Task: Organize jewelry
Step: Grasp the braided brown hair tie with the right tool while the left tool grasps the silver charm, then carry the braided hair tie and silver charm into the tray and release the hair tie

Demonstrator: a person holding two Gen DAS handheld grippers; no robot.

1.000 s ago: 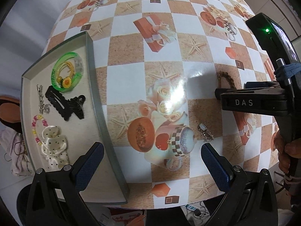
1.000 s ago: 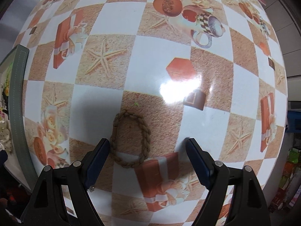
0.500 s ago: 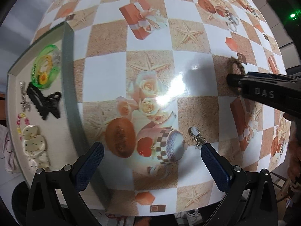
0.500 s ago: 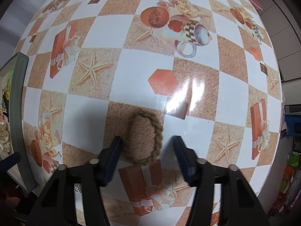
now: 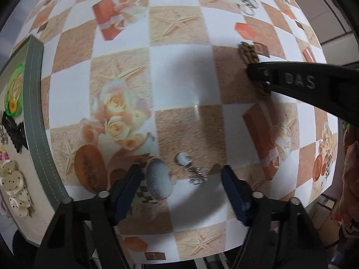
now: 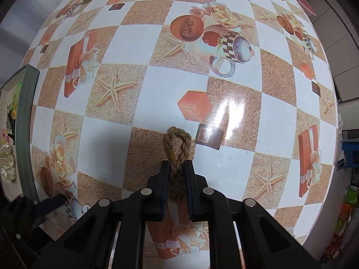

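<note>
Between the right gripper's [image 6: 177, 174] narrowed black fingers sits the tan braided rope bracelet [image 6: 178, 150], pinched into a slim loop whose long axis runs straight ahead along the fingers, away from the wrist camera; its free end lies on the glossy checkered tablecloth [image 6: 116, 116] just past the fingertips. That grip looks settled, so the coming move, as I judge it, is a carry leftward to the grey-rimmed shallow tray [image 6: 24, 121] at the table's left edge, well apart from the bracelet. Nearer that tray, the left gripper [image 5: 181, 179] hangs with its blue-padded fingers moderately spread, holding nothing, and the small silver charm with a pale bead [image 5: 190, 168] lies on the cloth right between them, slightly ahead. Its chain trails toward the right finger. Farther left in that view, the tray already holds a green round clip [image 5: 14, 92] and a black claw clip [image 5: 13, 130].
</note>
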